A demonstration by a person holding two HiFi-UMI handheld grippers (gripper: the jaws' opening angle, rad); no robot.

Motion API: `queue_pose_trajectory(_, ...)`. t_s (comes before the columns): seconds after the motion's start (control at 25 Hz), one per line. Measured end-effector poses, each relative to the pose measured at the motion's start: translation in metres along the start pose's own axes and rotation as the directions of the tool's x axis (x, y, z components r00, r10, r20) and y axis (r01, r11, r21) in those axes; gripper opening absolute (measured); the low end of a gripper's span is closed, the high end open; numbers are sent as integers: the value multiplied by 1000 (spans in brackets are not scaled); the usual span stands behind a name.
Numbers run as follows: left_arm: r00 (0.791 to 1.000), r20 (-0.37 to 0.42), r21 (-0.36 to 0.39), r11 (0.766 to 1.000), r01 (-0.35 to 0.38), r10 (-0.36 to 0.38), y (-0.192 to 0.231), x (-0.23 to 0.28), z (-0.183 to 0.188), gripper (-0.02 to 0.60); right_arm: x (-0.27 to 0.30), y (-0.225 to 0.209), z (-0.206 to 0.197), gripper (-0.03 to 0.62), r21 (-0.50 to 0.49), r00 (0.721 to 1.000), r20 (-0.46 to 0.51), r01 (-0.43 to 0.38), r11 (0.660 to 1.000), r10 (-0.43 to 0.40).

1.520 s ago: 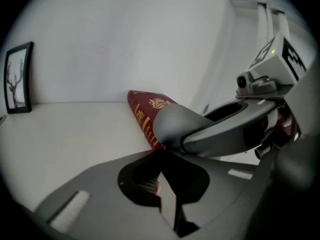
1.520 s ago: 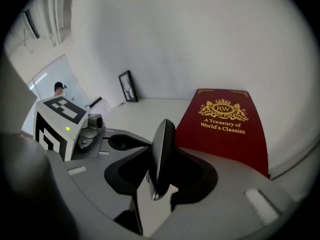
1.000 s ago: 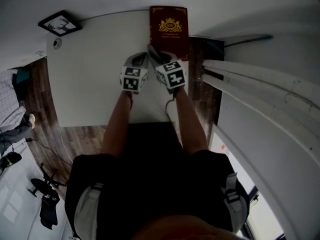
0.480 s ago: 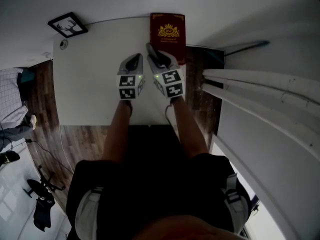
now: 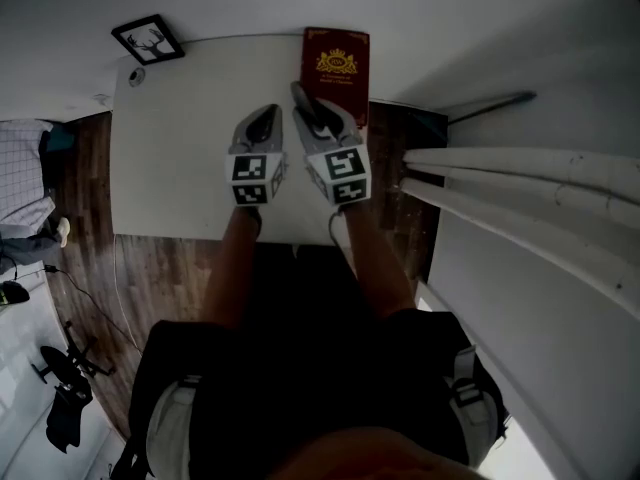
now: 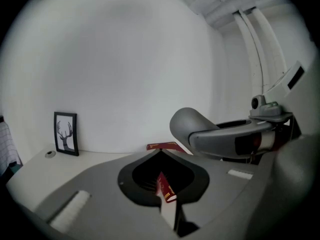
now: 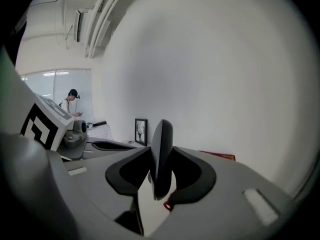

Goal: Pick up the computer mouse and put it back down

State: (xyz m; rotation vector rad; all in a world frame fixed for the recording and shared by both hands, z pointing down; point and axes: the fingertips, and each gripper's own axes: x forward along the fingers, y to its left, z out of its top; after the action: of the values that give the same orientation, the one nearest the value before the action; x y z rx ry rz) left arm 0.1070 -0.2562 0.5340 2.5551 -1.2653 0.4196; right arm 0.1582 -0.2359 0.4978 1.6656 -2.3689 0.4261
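Observation:
On the white table point(image 5: 180, 158), against the wall, lies a dark red book point(image 5: 336, 63). Above the table, just short of the book, my right gripper point(image 5: 312, 113) is shut on the grey computer mouse point(image 5: 304, 102). In the right gripper view the mouse point(image 7: 161, 149) stands on edge between the two pads, clear of the table. My left gripper point(image 5: 262, 126) hangs beside it on the left, with its jaw tips together and nothing in them. The left gripper view shows the mouse point(image 6: 189, 126) sticking out of the right gripper, with the book point(image 6: 162, 146) behind.
A black-framed deer picture point(image 5: 148, 39) leans on the wall at the table's far left corner, with a small round object point(image 5: 136, 76) beside it. White rails point(image 5: 520, 178) run along the right. Wooden floor point(image 5: 80, 208) lies to the left. A person point(image 7: 71, 103) stands far off.
Both grippers have risen from the table side by side, and the right one has carried the mouse up with it. The book and picture frame have stayed in place.

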Motion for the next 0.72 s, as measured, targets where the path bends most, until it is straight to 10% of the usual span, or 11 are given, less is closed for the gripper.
queue_pose_trajectory(0.72,975,145,-11,985,-170,170,-37,-105,26,2,-88,47,31,144,-104,982,150,-103,989,118)
